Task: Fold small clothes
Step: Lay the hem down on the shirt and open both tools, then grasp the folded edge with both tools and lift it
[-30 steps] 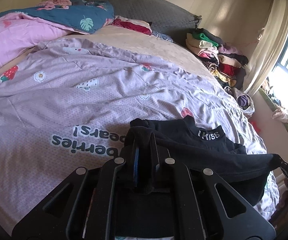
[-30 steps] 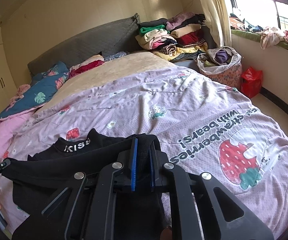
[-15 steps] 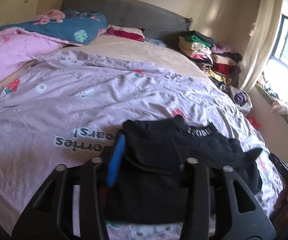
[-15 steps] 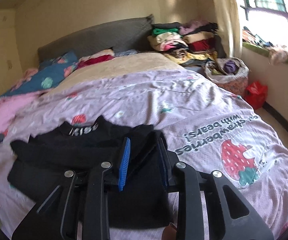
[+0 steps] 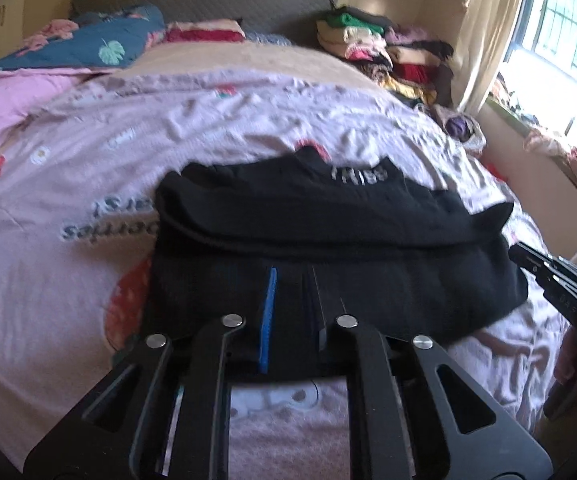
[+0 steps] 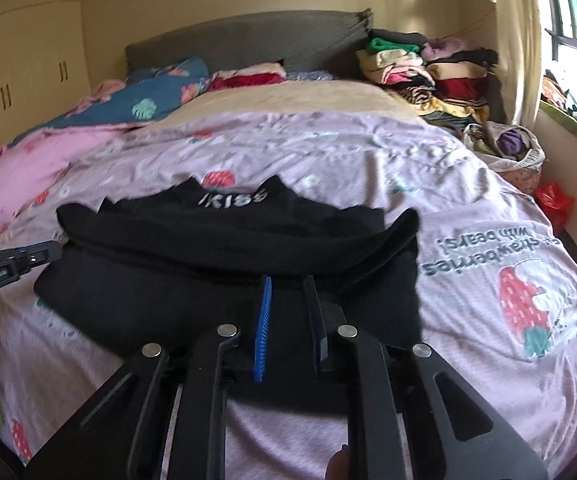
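Observation:
A black shirt [image 5: 328, 220] [image 6: 208, 248] with white collar lettering [image 5: 358, 174] lies folded on the lilac strawberry bedspread [image 5: 88, 288] [image 6: 488, 320], its upper layer doubled over the lower part. My left gripper [image 5: 293, 276] hovers over the shirt's near half. Its jaws are closing and stand almost together, with no cloth pinched between them. My right gripper [image 6: 287, 280] is over the same near half, jaws closing with a narrow gap and only the flat shirt showing beneath. Each gripper shows at the edge of the other's view, the right gripper [image 5: 556, 276] and the left gripper [image 6: 12, 264].
A stack of folded clothes [image 5: 388, 48] [image 6: 428, 68] sits at the bed's far right corner. A cloth bag [image 6: 504, 144] and a red bag [image 6: 554, 200] are on the floor beside it. Pink and blue quilts [image 5: 28, 92] [image 6: 140, 104] lie far left. Wardrobe doors [image 6: 20, 60] stand left.
Both grippers let go of the black fold they were holding up, and it dropped flat onto the shirt. Their jaws spread, then narrowed again. Both grippers drew back toward the near edge.

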A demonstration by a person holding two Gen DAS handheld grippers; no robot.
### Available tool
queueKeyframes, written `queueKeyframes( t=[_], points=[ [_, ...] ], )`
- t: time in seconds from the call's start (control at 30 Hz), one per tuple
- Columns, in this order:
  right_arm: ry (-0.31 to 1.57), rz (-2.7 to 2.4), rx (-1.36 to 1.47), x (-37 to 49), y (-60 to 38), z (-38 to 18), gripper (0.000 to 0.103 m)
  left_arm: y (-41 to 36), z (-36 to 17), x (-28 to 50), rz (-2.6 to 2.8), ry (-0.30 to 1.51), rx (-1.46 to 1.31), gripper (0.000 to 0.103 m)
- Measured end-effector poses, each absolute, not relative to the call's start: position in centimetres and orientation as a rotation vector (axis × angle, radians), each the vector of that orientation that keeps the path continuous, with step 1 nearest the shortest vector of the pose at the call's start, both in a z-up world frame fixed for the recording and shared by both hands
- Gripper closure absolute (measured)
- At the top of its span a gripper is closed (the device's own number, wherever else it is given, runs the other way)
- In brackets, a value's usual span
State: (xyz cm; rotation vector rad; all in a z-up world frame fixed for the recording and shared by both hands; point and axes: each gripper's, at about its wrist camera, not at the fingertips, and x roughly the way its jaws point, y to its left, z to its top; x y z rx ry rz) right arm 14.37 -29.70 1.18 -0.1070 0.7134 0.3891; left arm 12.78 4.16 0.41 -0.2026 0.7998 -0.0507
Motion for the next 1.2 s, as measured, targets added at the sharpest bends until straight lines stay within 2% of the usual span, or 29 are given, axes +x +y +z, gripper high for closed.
queueKeyframes(
  t=[0.37,0.73,1.2],
  points=[
    [0.864,0.318,-0.123,17.4,-30.0,-3.0,0.092,4.2,-2.5,15.9,-0.018,0.884,-0.138,0.096],
    [0.913,0.311,-0.031,23.6,-29.6,-3.3,0.093,5.0,-2.9,19.8,-0.002,0.905,-0.134,0.096],
    [0.799,0.278,0.077,27.5,-32.8,-0.4,0.092,9.2,-1.3,23.7,0.106,0.861,-0.187,0.095]
  ],
)
